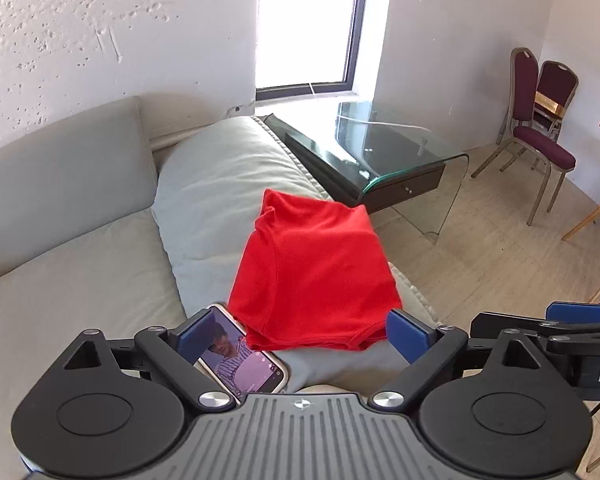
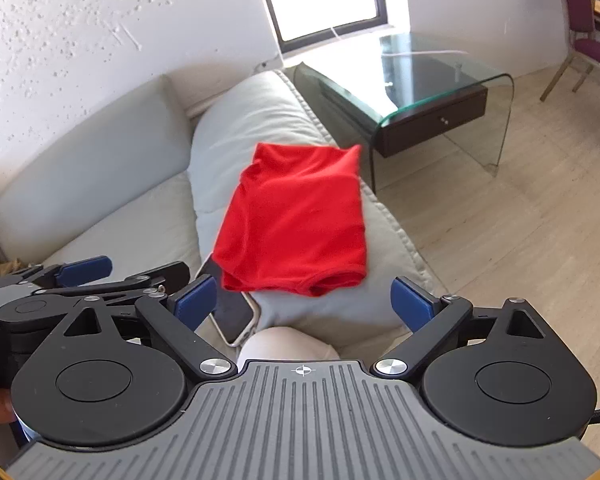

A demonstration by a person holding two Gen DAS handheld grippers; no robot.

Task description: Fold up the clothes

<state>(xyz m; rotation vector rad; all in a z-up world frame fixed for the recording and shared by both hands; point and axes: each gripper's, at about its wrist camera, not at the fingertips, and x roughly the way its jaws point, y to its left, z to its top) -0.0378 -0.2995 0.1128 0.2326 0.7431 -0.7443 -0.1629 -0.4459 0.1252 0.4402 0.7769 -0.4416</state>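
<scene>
A folded red garment point(image 1: 316, 276) lies on a grey cushion point(image 1: 216, 184) of the sofa point(image 1: 60, 208), beside a phone point(image 1: 244, 356). The left hand-held gripper point(image 1: 302, 338) and right hand-held gripper point(image 2: 304, 302) hover above it, jaws spread wide, holding nothing.

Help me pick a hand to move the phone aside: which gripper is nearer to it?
Left. The left gripper hangs open right over the phone. The right gripper sits further right, past the red shirt's hem.
</scene>
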